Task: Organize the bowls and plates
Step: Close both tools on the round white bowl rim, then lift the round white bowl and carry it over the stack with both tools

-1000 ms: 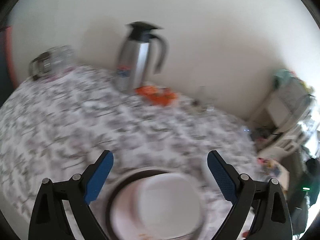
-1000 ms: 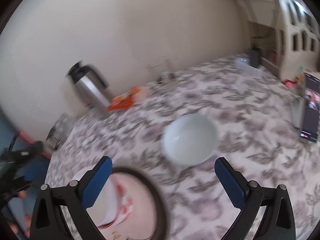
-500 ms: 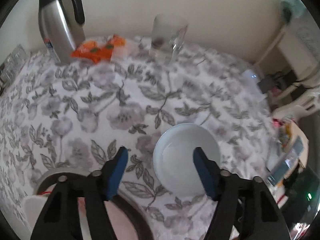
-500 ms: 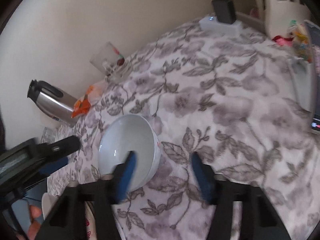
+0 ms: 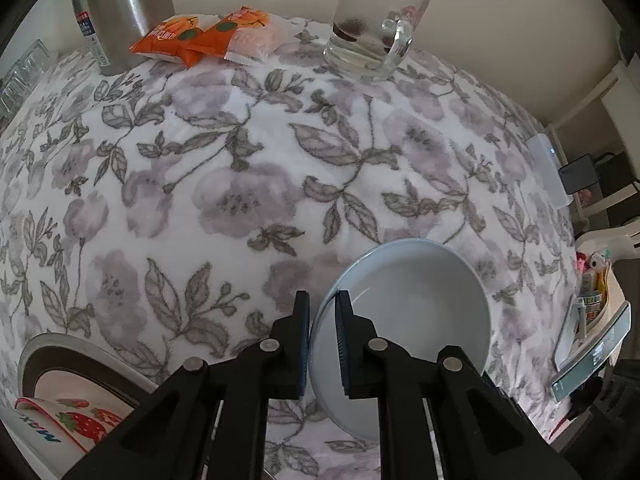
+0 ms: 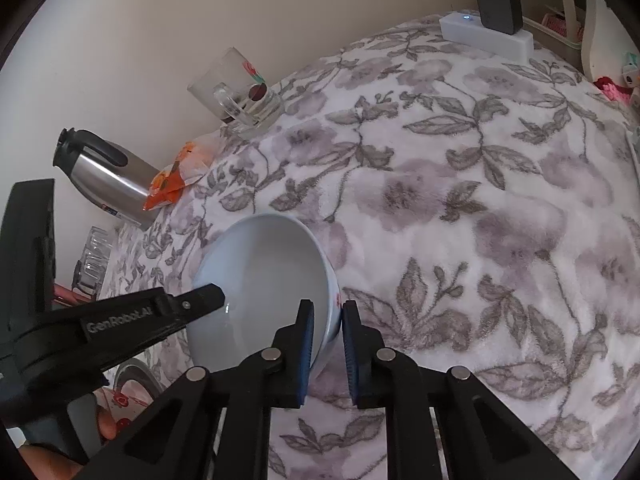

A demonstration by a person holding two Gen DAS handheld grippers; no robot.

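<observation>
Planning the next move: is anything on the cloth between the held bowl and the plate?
Nothing visible. Both grippers clamp the bowl; only bare cloth lies between it and the plate.

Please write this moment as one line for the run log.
left gripper: shut on white bowl rim | right gripper: shut on opposite rim | bowl: tilted over floral cloth | strawberry plate: untouched

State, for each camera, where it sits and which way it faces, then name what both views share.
Left wrist: sits on the left gripper, looks across the floral tablecloth; its own jaws show.
Right wrist: sits on the right gripper, faces left; its jaws and the other gripper show.
Shared: white bowl, glass mug, steel thermos.
</observation>
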